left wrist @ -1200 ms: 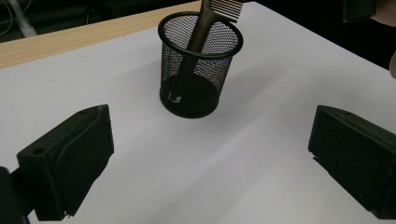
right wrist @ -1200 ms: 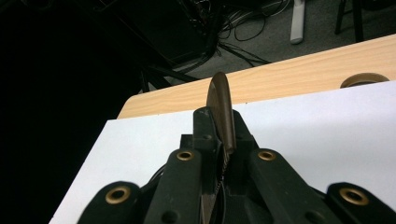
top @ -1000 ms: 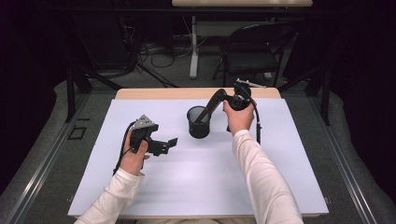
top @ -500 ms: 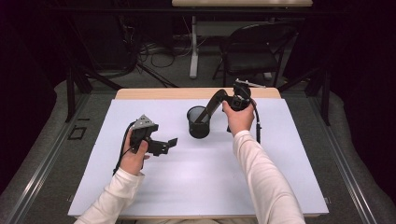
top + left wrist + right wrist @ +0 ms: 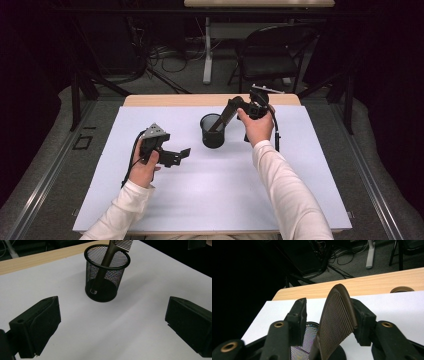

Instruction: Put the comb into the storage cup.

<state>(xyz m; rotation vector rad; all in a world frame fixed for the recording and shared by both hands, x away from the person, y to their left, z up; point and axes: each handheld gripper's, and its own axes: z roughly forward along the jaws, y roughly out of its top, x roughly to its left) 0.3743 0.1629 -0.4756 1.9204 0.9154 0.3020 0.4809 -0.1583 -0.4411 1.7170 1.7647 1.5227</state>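
Right gripper view: the right gripper [image 5: 328, 322] is seen with its jaws parted to a middling width, having just been opening; a brown comb [image 5: 335, 325] stands between them, its ribbed face turned toward the left-hand pad with a clear gap there, while its back edge lies against or just beside the right-hand pad. Whether that pad presses on it cannot be told, but no clamping grip is judged to remain. Below the jaws the rim of a black mesh cup [image 5: 308, 326] is visible, and the comb's lower end is seen to run down into it. From the high view, the right gripper [image 5: 231, 107] is held tilted over the mesh cup [image 5: 212, 131], which stands upright near the middle of the white table cover [image 5: 225, 185], toward the far side. In the left gripper view, the comb [image 5: 107, 257] is shown leaning inside the mesh cup [image 5: 106, 273], handle end resting on the bottom, toothed end projecting above the rim. The left gripper [image 5: 182, 154] is held low over the table cover, well apart from the cup, its jaws wide open with nothing between them. Placement of the comb in the cup is judged essentially complete, with release under way or done. What is judged to remain is withdrawal of the right gripper clear of the comb without tipping the cup.
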